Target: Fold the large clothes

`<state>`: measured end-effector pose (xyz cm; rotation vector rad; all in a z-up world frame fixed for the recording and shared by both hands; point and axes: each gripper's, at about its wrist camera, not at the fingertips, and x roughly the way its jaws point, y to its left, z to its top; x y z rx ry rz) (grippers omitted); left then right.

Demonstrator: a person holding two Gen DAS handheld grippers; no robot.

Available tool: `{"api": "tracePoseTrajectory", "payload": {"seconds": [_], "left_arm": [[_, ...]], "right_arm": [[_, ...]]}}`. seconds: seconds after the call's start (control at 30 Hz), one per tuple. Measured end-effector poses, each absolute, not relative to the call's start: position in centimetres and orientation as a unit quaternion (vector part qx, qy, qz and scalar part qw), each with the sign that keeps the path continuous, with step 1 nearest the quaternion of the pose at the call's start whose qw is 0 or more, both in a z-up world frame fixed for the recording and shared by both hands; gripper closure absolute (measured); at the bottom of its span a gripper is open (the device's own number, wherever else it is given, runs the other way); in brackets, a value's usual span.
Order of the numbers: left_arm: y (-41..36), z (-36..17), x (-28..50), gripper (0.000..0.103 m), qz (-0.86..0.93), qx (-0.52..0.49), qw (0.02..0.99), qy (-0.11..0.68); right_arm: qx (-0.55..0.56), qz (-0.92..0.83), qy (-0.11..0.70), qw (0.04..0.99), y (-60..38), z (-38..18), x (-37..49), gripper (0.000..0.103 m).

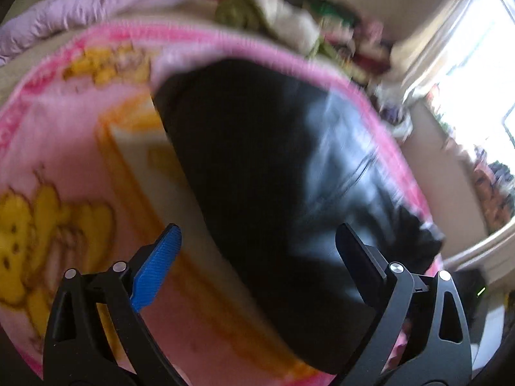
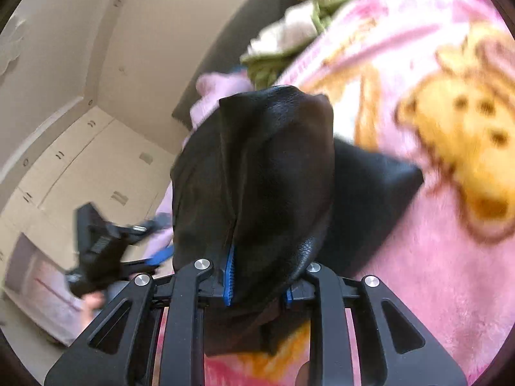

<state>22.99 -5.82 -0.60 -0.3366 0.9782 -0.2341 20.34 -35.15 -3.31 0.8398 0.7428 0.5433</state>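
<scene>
Fingers of the right gripper [image 2: 257,284] pinch a fold of the black leather garment [image 2: 267,173], which rises in a bunch just before them above the pink blanket [image 2: 418,257]. Left gripper [image 1: 257,251] has its fingers spread wide; the garment [image 1: 273,167] lies flat on the blanket beyond and between them, not gripped.

A bedroom in a home. A fluffy pink fleece blanket w/ yellow cartoon bears [image 1: 64,167] covers a bed. A crumpled lilac quilt [image 1: 80,3] lies at its far edge, next to a heap of loose green and cream clothes [image 1: 273,16]. Sheer white curtains [image 1: 450,32] hang at a bright sunlit window [image 1: 482,96]. In the right wrist view, beige built-in wardrobe doors w/ small metal handles [image 2: 96,160] stand along plain cream walls [image 2: 145,32].
</scene>
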Motion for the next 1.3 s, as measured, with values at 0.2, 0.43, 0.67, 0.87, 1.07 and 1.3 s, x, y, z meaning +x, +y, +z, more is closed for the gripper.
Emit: {"api": "tracePoseTrajectory", "payload": {"seconds": [0.2, 0.43, 0.67, 0.87, 1.07, 1.3], "left_arm": [[-6.1, -1.3, 22.9, 0.012, -0.112, -0.162, 0.868, 0.455], [-6.3, -1.4, 22.9, 0.011, -0.116, -0.153, 0.87, 0.454], [-6.3, -0.5, 22.5, 0.011, -0.115, -0.149, 0.878, 0.44], [-6.2, -2.1, 22.0, 0.009, -0.129, -0.184, 0.861, 0.457], [-5.1, -2.3, 22.1, 0.009, -0.122, -0.211, 0.854, 0.46], [-5.0, -4.1, 23.3, 0.008, -0.142, -0.26, 0.824, 0.484]], "right_arm": [[0.319, 0.242, 0.352, 0.846, -36.6, 0.9, 21.6, 0.006], [0.291, 0.231, 0.432, 0.822, -37.0, 2.6, 28.4, 0.007], [0.176, 0.271, 0.404, 0.856, -33.7, 4.9, 27.3, 0.077], [0.136, 0.222, 0.452, 0.853, -35.1, -0.4, 28.2, 0.068], [0.144, 0.249, 0.468, 0.835, -35.6, -0.2, 28.2, 0.013], [0.197, 0.291, 0.539, 0.766, -35.6, -4.4, 31.2, 0.011]]}}
